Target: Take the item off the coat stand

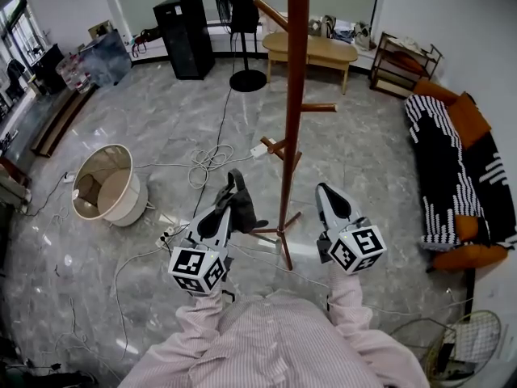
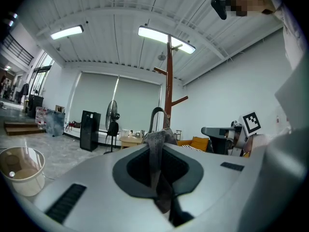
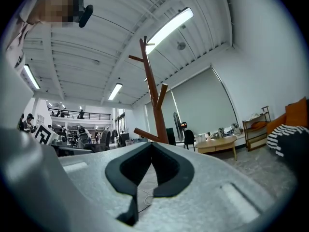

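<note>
Head view alone gives the layout. Grey marble floor (image 1: 161,128) fills the frame. A sofa (image 1: 452,168) with a striped throw and orange cushions runs along the right wall. A wooden table (image 1: 311,51), a black cabinet (image 1: 184,35) and a standing fan (image 1: 234,23) are at the back. A round white basket (image 1: 105,186) sits at left, with loose cables (image 1: 210,162) trailing across the floor.

The coat stand (image 1: 296,95) pole rises mid-frame between the two tools.

The gripper views add what the head view lacks: a ribbed white ceiling with strip lights (image 2: 164,37), and in the right gripper view a railed balcony (image 3: 77,114) far off at left.

The left tool (image 1: 229,210) is clamped on the grey item (image 1: 241,204), a fabric piece with a loop handle. The item is off the pegs, just left of the pole, low near the stand's feet. The left gripper view shows the fabric pinched between the pads and the handle standing up above them, a detail too small to tell from the head view.

The right tool (image 1: 323,189) has its tips together with nothing between them. Only floor and cable show through the slit in its own view.
</note>
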Tool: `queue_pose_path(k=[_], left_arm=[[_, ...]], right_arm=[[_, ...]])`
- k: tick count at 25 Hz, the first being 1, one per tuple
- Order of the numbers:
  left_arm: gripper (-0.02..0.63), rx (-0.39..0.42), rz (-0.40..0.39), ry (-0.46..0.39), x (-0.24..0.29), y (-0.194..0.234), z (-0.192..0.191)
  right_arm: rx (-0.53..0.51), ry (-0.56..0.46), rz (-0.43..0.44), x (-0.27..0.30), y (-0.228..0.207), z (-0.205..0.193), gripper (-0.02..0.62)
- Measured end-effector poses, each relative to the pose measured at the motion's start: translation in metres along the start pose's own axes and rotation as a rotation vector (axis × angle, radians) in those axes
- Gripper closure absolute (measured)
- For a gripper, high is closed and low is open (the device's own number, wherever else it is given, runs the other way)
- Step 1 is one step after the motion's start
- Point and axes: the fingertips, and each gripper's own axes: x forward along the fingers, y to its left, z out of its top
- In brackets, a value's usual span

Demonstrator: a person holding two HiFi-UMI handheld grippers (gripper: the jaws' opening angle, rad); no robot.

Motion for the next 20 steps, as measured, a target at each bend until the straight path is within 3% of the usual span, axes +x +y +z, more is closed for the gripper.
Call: queue_pose_path(k=[20], left_arm=[[0.589,0.006,0.007,0.004,-0.0006,0.0,-0.0018]], right_arm=[[-0.001,-0.001,-0.03,-0.002,-0.0088,-0.0027,0.591]])
